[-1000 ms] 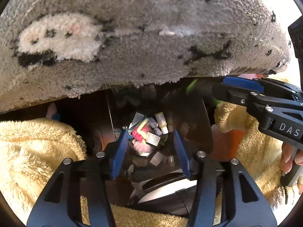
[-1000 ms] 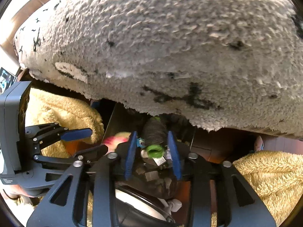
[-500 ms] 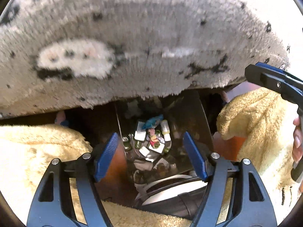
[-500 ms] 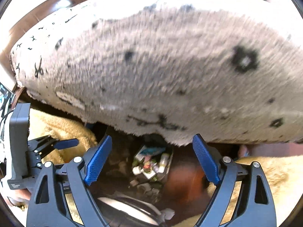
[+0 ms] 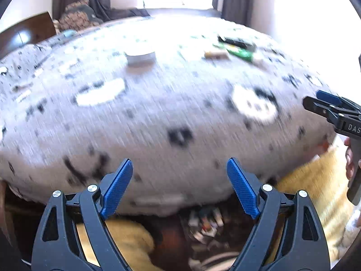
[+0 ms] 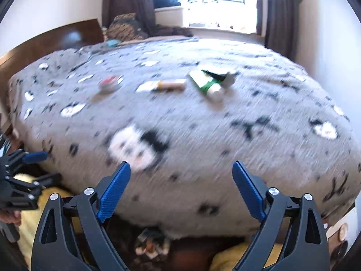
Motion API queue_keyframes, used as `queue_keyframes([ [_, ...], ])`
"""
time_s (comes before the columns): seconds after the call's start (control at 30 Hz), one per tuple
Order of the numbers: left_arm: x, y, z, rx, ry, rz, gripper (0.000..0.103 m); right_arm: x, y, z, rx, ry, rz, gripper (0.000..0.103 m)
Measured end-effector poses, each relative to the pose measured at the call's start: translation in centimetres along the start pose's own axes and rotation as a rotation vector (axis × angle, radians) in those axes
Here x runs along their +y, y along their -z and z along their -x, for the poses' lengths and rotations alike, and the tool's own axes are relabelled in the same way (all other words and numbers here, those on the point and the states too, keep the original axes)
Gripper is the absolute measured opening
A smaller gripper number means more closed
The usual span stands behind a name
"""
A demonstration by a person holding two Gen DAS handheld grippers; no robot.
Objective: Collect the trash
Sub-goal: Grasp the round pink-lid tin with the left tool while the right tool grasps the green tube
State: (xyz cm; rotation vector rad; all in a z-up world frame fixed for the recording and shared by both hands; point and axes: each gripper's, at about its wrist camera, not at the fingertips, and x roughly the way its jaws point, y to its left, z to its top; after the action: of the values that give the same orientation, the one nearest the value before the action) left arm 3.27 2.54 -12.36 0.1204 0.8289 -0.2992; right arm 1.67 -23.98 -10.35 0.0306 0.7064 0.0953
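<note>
Both my claws, left (image 5: 179,188) and right (image 6: 181,190), have just been opening and now gape with nothing between them. Trash (image 6: 208,82) waits on the bed (image 6: 270,135); blur may make me snag fleece instead.

I see a bed (image 6: 259,140) under a grey blanket (image 6: 180,122) with black-and-white figures. On it lie a small round tin (image 6: 108,83), a tan tube (image 6: 172,84) and a green-and-white packet (image 6: 208,83), blurred.
</note>
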Motion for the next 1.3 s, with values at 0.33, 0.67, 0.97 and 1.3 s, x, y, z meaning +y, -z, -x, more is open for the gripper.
queue_keyframes([
  [0.33, 3.3, -7.9, -4.8, -0.040, -0.077, 0.062, 0.083, -2.8, -5.6, -6.1, 0.022, 0.100, -0.017, 0.092],
  [0.67, 6.4, -14.1, -11.9, -0.010, -0.151, 0.136, 0.093, -3.8, -10.3, -13.3, 0.093, 0.115, -0.017, 0.071],
  [0.97, 7.3, -16.9, -16.7, 0.040, -0.145, 0.176, 0.093, -3.7, -12.1, -18.5, 0.177, 0.118, 0.005, 0.069],
  [1.3, 7.0, -18.3, -17.6, 0.044, -0.123, 0.156, 0.067, -3.7, -12.5, -18.9, 0.160, 0.094, 0.007, 0.044],
])
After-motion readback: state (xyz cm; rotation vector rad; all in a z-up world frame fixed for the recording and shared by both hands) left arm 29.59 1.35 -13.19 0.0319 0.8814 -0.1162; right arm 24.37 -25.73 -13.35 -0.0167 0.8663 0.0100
